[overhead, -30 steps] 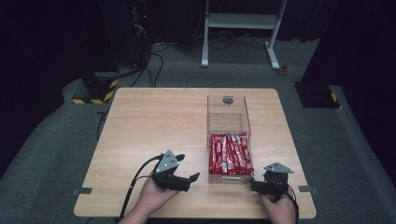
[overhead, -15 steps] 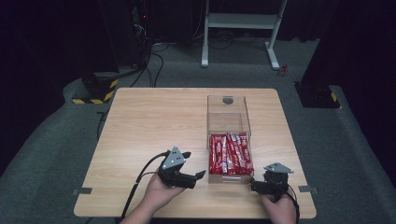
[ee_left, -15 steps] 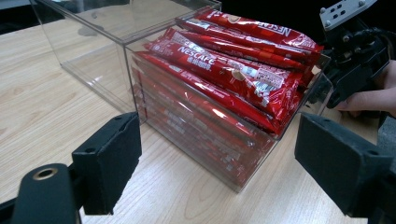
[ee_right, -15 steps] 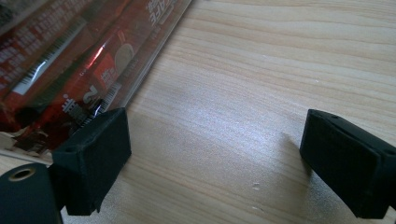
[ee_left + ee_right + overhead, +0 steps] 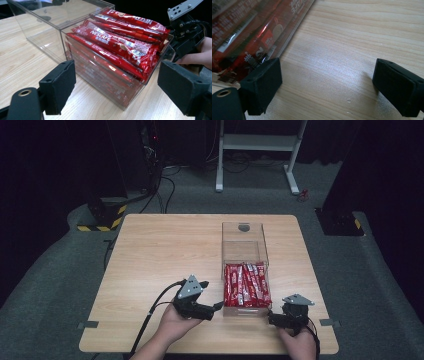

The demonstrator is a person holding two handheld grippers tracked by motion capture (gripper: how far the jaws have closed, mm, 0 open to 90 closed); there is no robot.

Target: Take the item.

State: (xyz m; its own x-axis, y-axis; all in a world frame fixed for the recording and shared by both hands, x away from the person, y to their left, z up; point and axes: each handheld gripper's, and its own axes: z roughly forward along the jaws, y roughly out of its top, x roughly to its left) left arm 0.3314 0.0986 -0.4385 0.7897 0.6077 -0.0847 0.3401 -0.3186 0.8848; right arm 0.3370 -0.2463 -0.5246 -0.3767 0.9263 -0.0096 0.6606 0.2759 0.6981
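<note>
A clear plastic box (image 5: 244,245) stands on the right half of the wooden table (image 5: 165,255). Its near compartment is packed with red Nescafe sachets (image 5: 246,285); the far compartment is empty. My left gripper (image 5: 217,307) is open at the box's near left corner. In the left gripper view its jaws (image 5: 117,92) stand wide apart on either side of that end of the box, with the sachets (image 5: 117,45) straight ahead. My right gripper (image 5: 273,318) is open by the near right corner. Its jaws (image 5: 329,85) rest low over bare wood, sachets (image 5: 249,32) at their left.
The table's left half and far strip are bare wood. Its front edge runs just behind both hands. In the left gripper view the other gripper (image 5: 186,32) and a hand show beyond the box. Dark floor, cables and a white stand (image 5: 257,142) lie past the table.
My left gripper has moved right, closing in on the box's near left corner. The right gripper has stayed where it was.
</note>
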